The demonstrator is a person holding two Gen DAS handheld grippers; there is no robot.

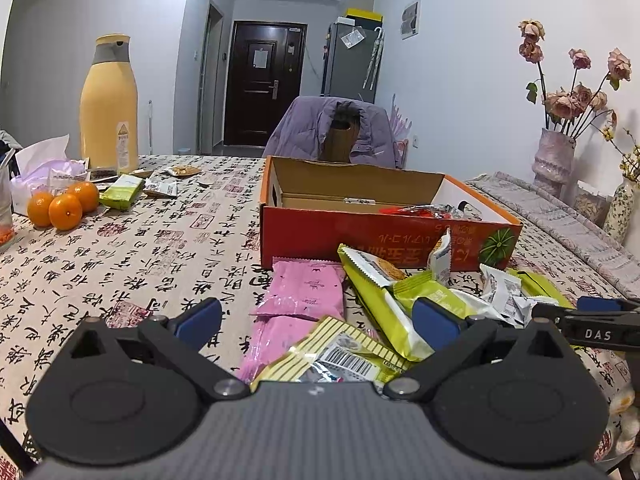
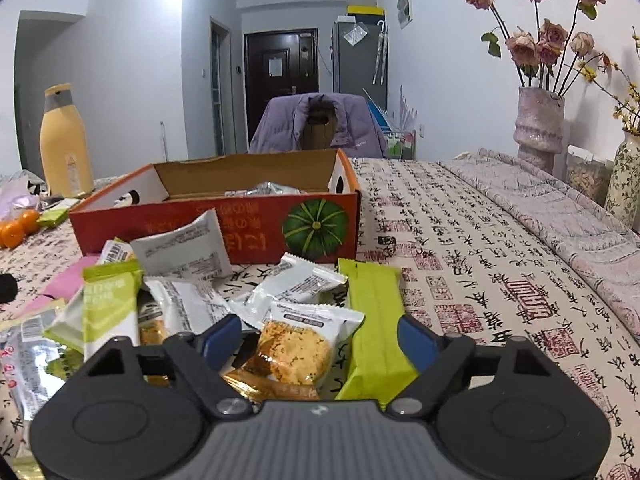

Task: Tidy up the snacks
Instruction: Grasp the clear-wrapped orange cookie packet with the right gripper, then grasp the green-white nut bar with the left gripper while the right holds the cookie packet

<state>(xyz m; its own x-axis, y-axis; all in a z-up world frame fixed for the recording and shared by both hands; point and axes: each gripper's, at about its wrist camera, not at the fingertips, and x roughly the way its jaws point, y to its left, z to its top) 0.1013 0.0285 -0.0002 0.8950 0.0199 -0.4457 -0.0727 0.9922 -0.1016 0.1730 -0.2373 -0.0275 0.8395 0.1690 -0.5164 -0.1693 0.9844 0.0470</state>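
While my right gripper (image 2: 320,340) straddles the clear-and-white crumbly cake packet (image 2: 304,344), jaws wide and not yet pinching, my left gripper (image 1: 316,320) hangs open, empty, above the pink wrappers (image 1: 304,292). Pick step, I judge. Next: close, lift, drop into the orange cardboard box (image 2: 248,236) just beyond.

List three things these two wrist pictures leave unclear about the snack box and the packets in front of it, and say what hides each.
- Box contents: both views show only a few wrappers over its near wall.
- Crumbly snack packet between the right gripper fingers: its lower end is hidden by the gripper body.
- Pink packets, left view: the lower one is partly covered by a striped yellow packet.
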